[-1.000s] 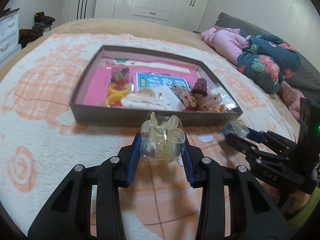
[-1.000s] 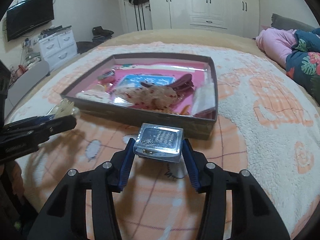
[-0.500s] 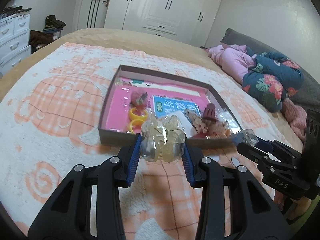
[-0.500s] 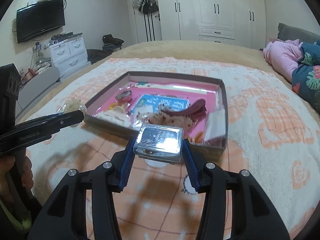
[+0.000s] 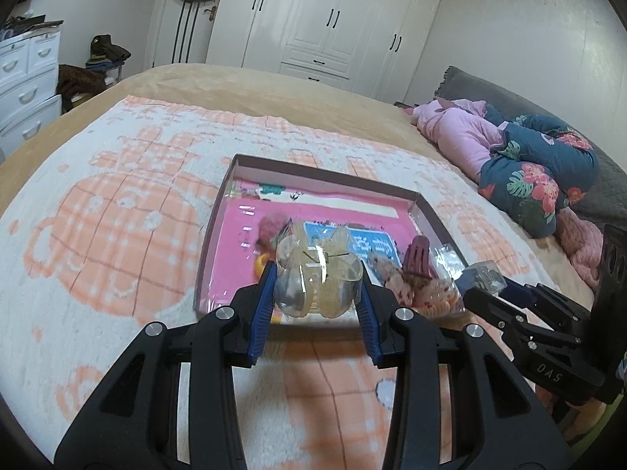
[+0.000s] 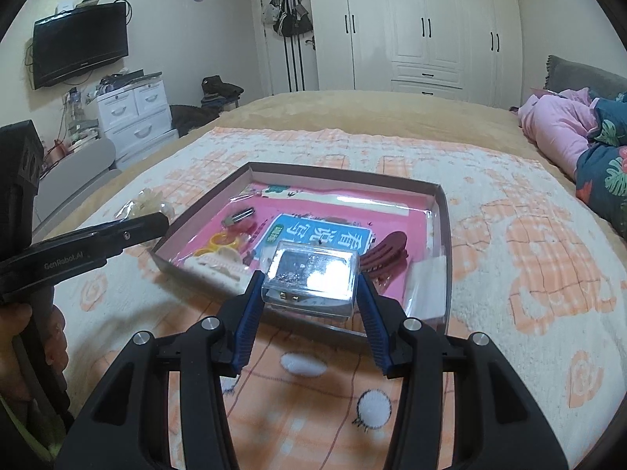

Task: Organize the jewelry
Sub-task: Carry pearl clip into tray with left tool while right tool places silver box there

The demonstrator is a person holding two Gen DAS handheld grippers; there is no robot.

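Jewelry box [image 6: 311, 280], "GenRobot.AI" claw [image 6: 156, 222]

Home bedroom: bed [image 6: 352, 117] with patterned blanket [image 6: 509, 235]; beyond it white wardrobes [image 6: 423, 27]; left of it, wall-mounted television [image 6: 80, 55] and drawers [image 6: 135, 117].

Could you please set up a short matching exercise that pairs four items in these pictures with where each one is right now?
Things:
1. translucent yellowish plastic hair claw
2. small clear plastic case of tiny beads
3. dark red hair claw clip
4. shallow brown cardboard box with a pink lining

Places:
A. lying inside the box
B. between the left gripper's fingers
C. resting on the white and orange blanket
D. between the right gripper's fingers

Pairs: 1-B, 2-D, 3-A, 4-C
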